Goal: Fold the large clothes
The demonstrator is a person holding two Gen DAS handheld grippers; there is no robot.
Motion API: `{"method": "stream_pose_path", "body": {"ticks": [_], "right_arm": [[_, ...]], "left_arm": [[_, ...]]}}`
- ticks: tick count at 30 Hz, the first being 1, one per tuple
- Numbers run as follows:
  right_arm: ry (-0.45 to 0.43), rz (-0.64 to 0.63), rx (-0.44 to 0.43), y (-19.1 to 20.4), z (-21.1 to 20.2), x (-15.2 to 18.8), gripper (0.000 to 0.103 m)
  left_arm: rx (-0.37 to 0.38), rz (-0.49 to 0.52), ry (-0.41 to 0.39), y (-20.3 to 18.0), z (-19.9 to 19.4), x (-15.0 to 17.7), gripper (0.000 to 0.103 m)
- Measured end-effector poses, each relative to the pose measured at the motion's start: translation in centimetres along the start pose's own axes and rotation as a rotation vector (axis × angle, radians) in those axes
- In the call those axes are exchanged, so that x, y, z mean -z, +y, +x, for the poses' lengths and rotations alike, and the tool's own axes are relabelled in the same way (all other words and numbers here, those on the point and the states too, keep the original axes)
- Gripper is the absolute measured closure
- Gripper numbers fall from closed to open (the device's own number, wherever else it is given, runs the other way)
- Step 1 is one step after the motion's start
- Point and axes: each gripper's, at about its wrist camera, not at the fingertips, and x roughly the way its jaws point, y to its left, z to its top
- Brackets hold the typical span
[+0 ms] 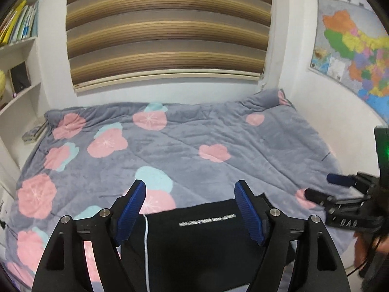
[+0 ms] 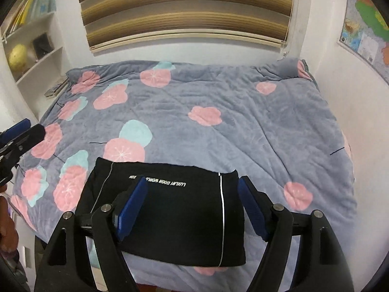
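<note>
Right wrist view: the right gripper [image 2: 190, 209] hangs above the near edge of the bed, its blue fingers [image 2: 132, 209] spread wide with nothing between them. Below it lies the black garment [image 2: 170, 209], folded into a neat rectangle on the near part of the blanket [image 2: 255, 121], a little left of the bed's middle. White lettering runs across its far part, and a thin white stripe crosses it from far to near on each side. No pad touches the cloth.

At the left edge of this view the left gripper [image 2: 18, 133] reaches in, apart from the garment.

In the left wrist view, the left gripper [image 1: 190, 211] also stands wide and empty, with the garment [image 1: 206, 241] seen beneath it at the near edge, its white stripe just beside the left finger. The right gripper [image 1: 325, 187] shows at the right edge, held by a hand [image 1: 364, 250] that is mostly out of frame.

Farther off, the grey blanket with pink and pale blue flowers covers the whole bed and bunches up at the far right corner. Beyond it, a striped brown blind [image 2: 187, 9] hangs on the far wall. A white bookshelf [image 1: 22, 48] with books stands at the far left, and a coloured map [image 1: 352, 58] hangs on the right wall.
</note>
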Motion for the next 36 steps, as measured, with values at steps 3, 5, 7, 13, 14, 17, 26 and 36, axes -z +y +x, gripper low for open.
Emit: {"method": "stream_pose_path", "body": {"ticks": [3, 5, 7, 13, 14, 17, 26, 36], "right_arm": [[0.001, 0.013, 0.013, 0.3, -0.8, 0.9, 0.024], [0.01, 0.027, 0.014, 0.3, -0.9, 1.6, 0.024], [0.025, 0.049, 0.015, 0.1, -0.6, 2.2, 0.024], [0.083, 0.1, -0.01, 0.0, 0.8, 4.3, 0.024], [0.092, 0.103, -0.014, 0.1, 1.0, 4.6, 0.024], [0.111, 0.117, -0.017, 0.2, 1.5, 5.5, 0.024], [0.149, 0.131, -0.014, 0.4, 2.2, 7.1, 0.024], [0.17, 0.146, -0.001, -0.4, 2.4, 8.2, 0.024]], "left_arm": [[-0.01, 0.005, 0.009, -0.9, -1.1, 0.4, 0.026], [-0.031, 0.018, 0.012, -1.7, -1.5, 1.1, 0.026], [-0.037, 0.017, 0.029, -2.5, -1.8, 1.9, 0.026], [-0.065, 0.017, 0.076, -4.0, -1.2, 4.4, 0.026], [-0.066, 0.017, 0.085, -4.1, -1.0, 4.7, 0.026], [-0.059, 0.023, 0.13, -4.6, -0.3, 6.0, 0.026], [-0.044, 0.027, 0.21, -4.7, 1.0, 8.4, 0.026], [-0.043, 0.001, 0.246, -4.2, 2.0, 8.9, 0.026]]}}
